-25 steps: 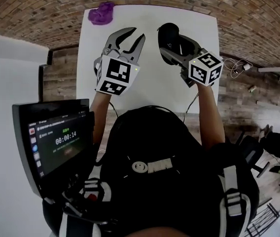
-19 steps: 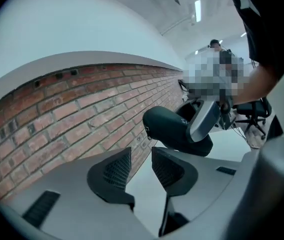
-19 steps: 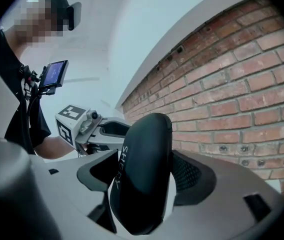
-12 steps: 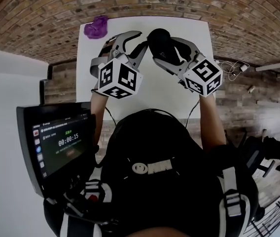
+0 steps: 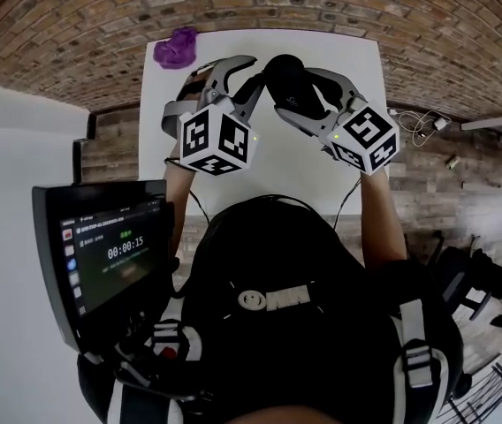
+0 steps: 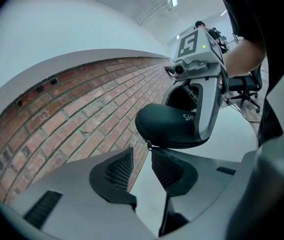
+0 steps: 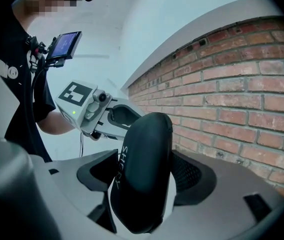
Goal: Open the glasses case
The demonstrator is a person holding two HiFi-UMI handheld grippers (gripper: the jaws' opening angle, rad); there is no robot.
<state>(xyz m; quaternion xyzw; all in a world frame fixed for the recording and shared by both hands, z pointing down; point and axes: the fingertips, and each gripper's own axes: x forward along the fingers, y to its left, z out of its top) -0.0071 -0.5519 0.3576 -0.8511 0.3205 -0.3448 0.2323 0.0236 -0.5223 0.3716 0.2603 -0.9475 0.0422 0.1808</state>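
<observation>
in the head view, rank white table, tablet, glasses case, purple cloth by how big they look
largest to smallest:
white table
tablet (near the camera, so flattered)
glasses case
purple cloth

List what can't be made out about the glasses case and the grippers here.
- Print on the glasses case: steeply slanted in the right gripper view. In the left gripper view the right gripper's jaw covers most of it.
- Zipper pull: left gripper view. The left gripper's jaws, just opened, grip nothing, but whether the pull touches a tip is unclear.
- Purple thing: head view, too small to identify.
</observation>
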